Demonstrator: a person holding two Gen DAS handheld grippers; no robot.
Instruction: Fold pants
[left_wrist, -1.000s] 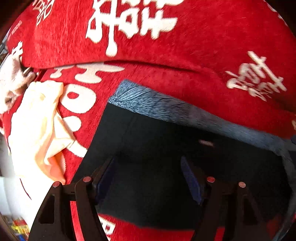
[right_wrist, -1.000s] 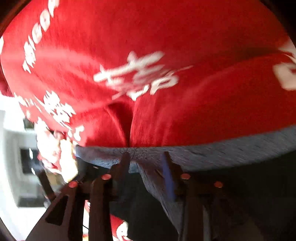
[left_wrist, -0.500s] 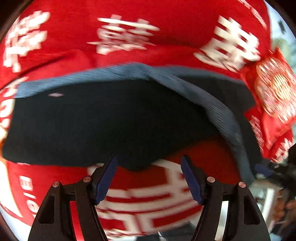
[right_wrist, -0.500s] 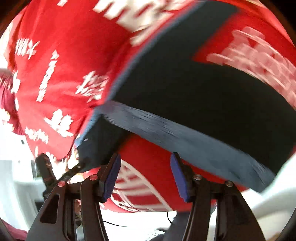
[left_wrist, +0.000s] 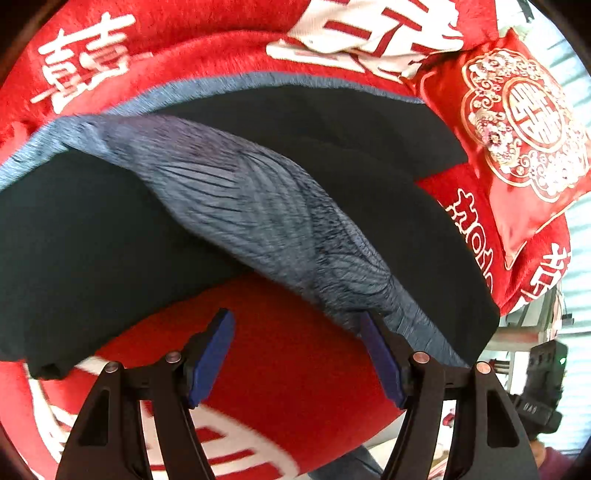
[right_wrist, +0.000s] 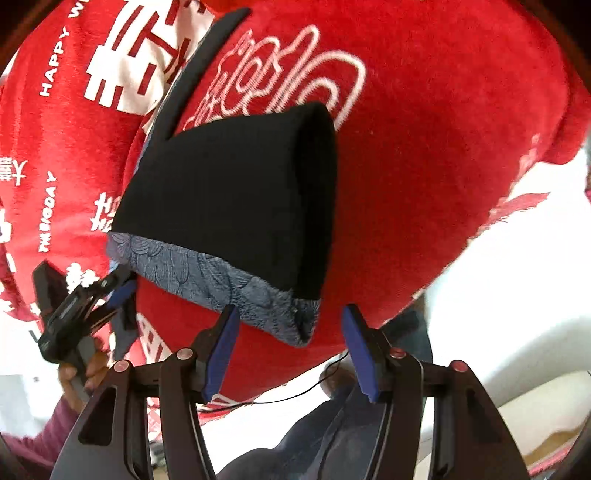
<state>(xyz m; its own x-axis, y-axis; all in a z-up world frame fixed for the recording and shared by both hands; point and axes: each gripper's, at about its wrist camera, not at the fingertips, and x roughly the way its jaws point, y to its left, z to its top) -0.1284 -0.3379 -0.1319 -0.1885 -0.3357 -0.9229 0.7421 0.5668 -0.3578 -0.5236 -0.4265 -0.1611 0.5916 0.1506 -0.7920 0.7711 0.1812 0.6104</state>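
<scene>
The black pants (left_wrist: 92, 236) with a blue-grey patterned waistband (left_wrist: 258, 206) lie folded on a red blanket (left_wrist: 288, 369) with white characters. In the right wrist view the pants (right_wrist: 229, 199) show as a folded black stack with the patterned band (right_wrist: 221, 284) along the near edge. My left gripper (left_wrist: 295, 325) is open and empty, its right finger beside the waistband's near edge. My right gripper (right_wrist: 290, 317) is open and empty, just in front of the band's corner. The left gripper also shows in the right wrist view (right_wrist: 118, 291) at the band's left end.
A red embroidered cushion (left_wrist: 517, 122) lies at the right of the pants. The blanket's edge (right_wrist: 480, 236) drops off at the right, with white floor beyond. A person's hand (right_wrist: 81, 373) and legs (right_wrist: 314, 435) are below the blanket edge.
The right gripper let go of the waistband, opened and pulled back. The pants now lie folded over. The left gripper stayed open and swung toward the waistband's right end.
</scene>
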